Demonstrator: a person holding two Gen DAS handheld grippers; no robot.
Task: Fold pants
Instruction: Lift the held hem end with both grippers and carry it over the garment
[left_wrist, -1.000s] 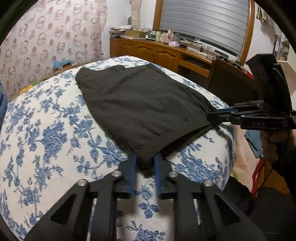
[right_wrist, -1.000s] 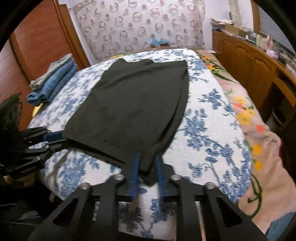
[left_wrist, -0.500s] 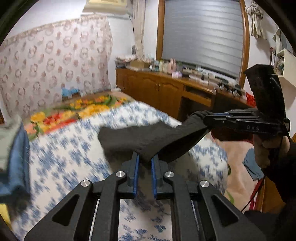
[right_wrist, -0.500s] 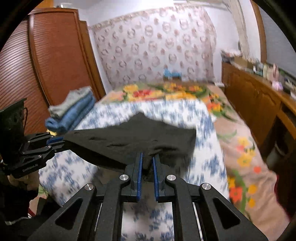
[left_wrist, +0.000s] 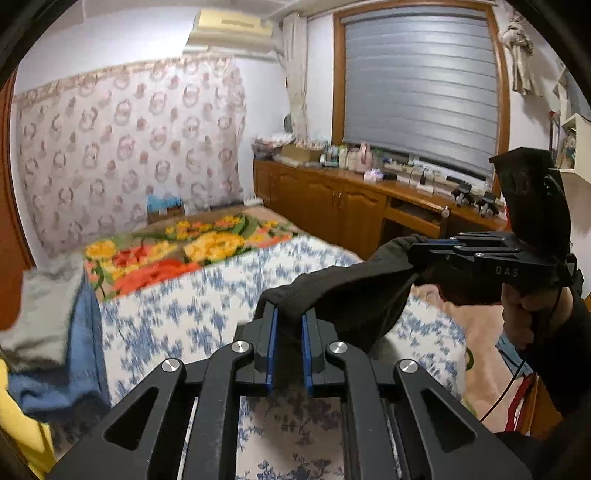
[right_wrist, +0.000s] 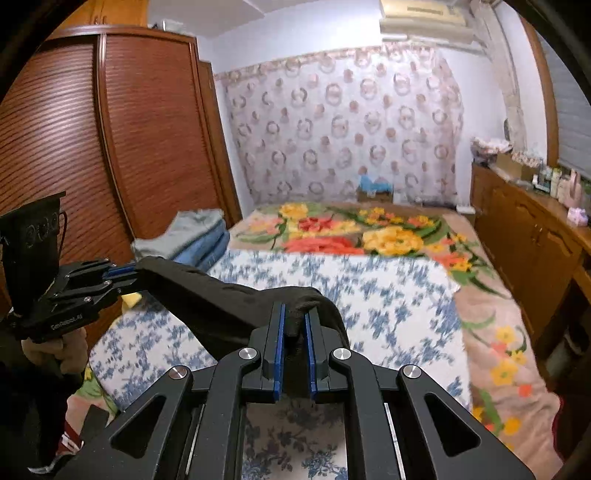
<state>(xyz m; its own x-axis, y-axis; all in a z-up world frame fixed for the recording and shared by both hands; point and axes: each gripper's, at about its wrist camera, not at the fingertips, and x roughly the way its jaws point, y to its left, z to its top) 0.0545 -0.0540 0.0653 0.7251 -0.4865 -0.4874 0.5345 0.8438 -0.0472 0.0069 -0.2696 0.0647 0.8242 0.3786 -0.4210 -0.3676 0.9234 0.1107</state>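
Black pants hang stretched between my two grippers, lifted above the blue-and-white floral bedspread. My left gripper has its blue-padded fingers clamped on one bunched corner of the cloth, and my right gripper is pinched the same way on the other corner, a small knot of fabric poking up between its pads.

From the left wrist camera I see my right gripper side-on at the right, my hand wrapped round its handle, and the pants sagging in a dark band from it down to my own fingers. That view alone shows the grey window blind and the long wooden sideboard crowded with small bottles beneath it.

From the right wrist camera the picture turns about: my left gripper shows at the left, closed on the cloth, and behind it stands the reddish slatted wardrobe, which the other view barely catches. A stack of folded clothes, grey on blue, lies at the far left edge of the bed.

Both views share the patterned curtain on the far wall and the bright flowered blanket beyond the bedspread. How the lower part of the pants hangs is hidden behind my fingers in both.
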